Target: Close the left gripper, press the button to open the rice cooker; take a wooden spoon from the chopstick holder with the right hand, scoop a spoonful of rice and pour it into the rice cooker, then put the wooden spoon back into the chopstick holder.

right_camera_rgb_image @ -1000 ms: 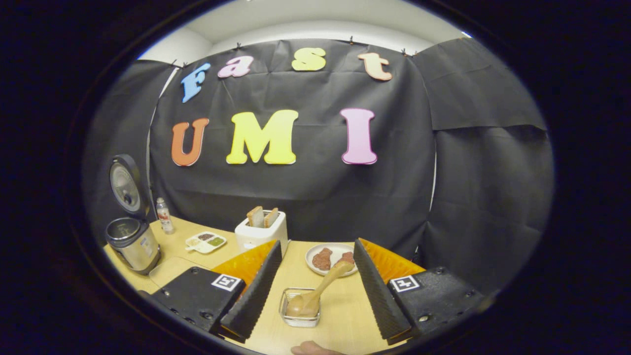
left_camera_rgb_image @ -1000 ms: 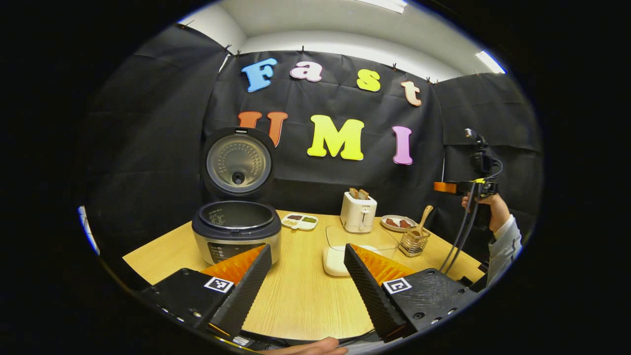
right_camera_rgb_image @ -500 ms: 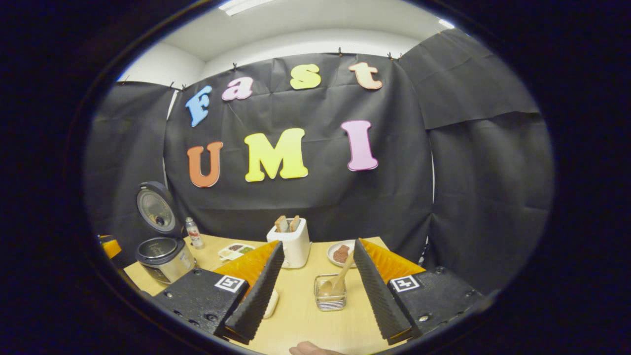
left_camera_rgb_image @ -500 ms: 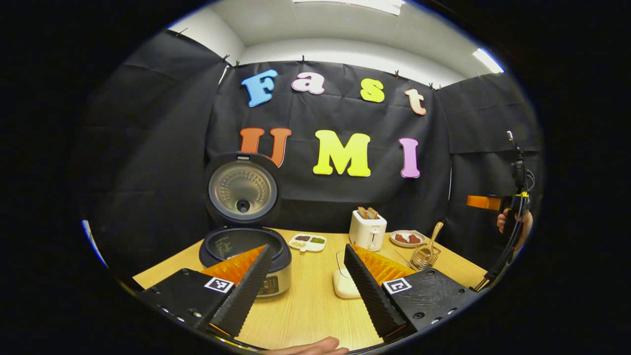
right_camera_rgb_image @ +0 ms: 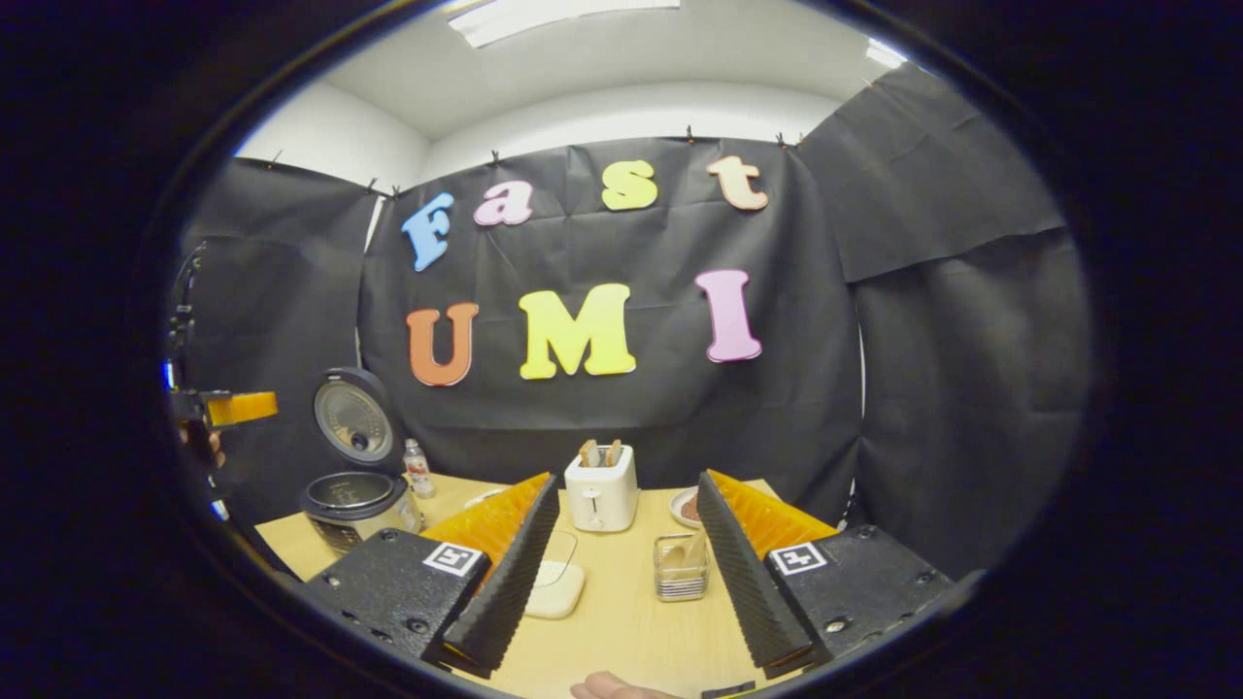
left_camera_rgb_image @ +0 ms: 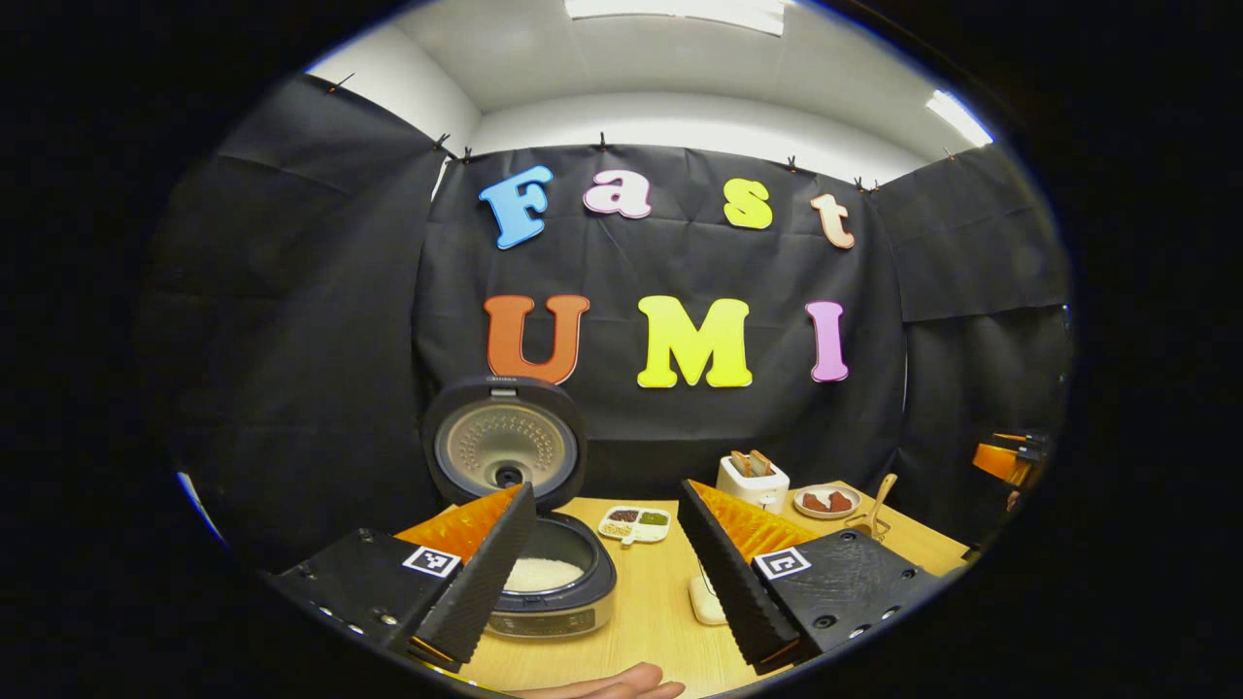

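Observation:
The rice cooker [left_camera_rgb_image: 552, 590] stands open on the wooden table, lid [left_camera_rgb_image: 505, 449] upright and white rice showing in its pot. It lies low between my left gripper's [left_camera_rgb_image: 604, 493] open fingers, which hold nothing. The wooden spoon [left_camera_rgb_image: 882, 497] leans in the wire chopstick holder [left_camera_rgb_image: 867, 525] at the right. In the right gripper view the holder [right_camera_rgb_image: 680, 568] with the spoon [right_camera_rgb_image: 686, 553] sits just left of the right finger of my open, empty right gripper [right_camera_rgb_image: 627, 478], well below and ahead of it. The cooker [right_camera_rgb_image: 354, 499] is far left.
A white toaster [right_camera_rgb_image: 602, 491] with bread stands mid-table, a plate of meat [left_camera_rgb_image: 826, 501] behind the holder, a sectioned dish [left_camera_rgb_image: 636, 522] by the cooker, a small bottle [right_camera_rgb_image: 418, 469] and a white, clear-topped container [right_camera_rgb_image: 554, 588]. The other gripper [right_camera_rgb_image: 239, 408] hovers at the left edge.
Both grippers have pulled up and back from the table, so everything looks smaller and farther. The spoon has stayed in the holder. Both grippers remain open.

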A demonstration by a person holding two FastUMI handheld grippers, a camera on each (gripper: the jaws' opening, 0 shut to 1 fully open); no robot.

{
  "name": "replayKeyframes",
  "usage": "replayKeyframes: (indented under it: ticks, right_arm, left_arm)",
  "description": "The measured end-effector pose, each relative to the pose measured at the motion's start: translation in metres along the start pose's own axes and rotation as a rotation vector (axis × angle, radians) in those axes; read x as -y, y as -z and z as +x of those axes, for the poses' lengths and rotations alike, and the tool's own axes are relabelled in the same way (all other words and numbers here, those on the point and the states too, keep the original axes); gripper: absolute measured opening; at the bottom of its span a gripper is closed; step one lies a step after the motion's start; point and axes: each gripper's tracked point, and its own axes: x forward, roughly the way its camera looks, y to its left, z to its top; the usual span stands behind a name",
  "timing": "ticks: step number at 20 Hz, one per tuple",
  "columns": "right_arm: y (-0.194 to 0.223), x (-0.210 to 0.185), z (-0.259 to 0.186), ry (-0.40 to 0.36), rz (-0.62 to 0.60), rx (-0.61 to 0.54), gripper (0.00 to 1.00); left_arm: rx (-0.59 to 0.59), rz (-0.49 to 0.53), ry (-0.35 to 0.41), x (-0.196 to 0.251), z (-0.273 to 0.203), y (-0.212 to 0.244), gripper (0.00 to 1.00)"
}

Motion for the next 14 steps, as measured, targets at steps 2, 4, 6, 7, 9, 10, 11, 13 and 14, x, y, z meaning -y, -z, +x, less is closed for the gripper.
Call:
replayKeyframes:
  ticks: [2,4,6,7,9,10,11,13,14]
  right_arm:
    - [-0.002,-0.002,-0.006,-0.018,0.009,0.016,0.93]
    - [-0.003,0.002,-0.007,-0.007,0.017,0.022,0.93]
    - [-0.003,0.003,-0.009,-0.005,0.023,0.028,0.93]
    - [-0.002,0.003,-0.01,-0.005,0.025,0.028,0.93]
    - [0.001,0.004,-0.015,-0.01,0.012,0.033,0.93]
    - [-0.002,0.004,-0.017,-0.017,-0.002,0.044,0.9]
    - [-0.002,0.005,-0.019,-0.017,-0.009,0.05,0.9]
    - [0.0,0.008,-0.02,-0.021,-0.013,0.055,0.9]
    - [0.002,0.009,-0.018,-0.021,-0.011,0.053,0.93]
  left_arm:
    - [0.016,0.023,-0.01,-0.005,0.008,-0.017,0.94]
    - [0.024,0.027,-0.025,-0.013,0.019,-0.032,0.94]
    - [0.048,0.024,-0.023,-0.018,0.03,-0.047,0.94]
    - [0.053,0.013,-0.018,-0.019,0.036,-0.051,0.94]
    - [0.053,-0.014,-0.02,-0.029,0.052,-0.058,0.94]
    - [0.053,-0.021,-0.036,-0.036,0.06,-0.061,0.94]
    - [0.068,-0.028,-0.048,-0.043,0.069,-0.065,0.94]
    - [0.086,-0.02,-0.064,-0.051,0.087,-0.071,0.94]
    - [0.096,-0.016,-0.084,-0.058,0.097,-0.073,0.94]
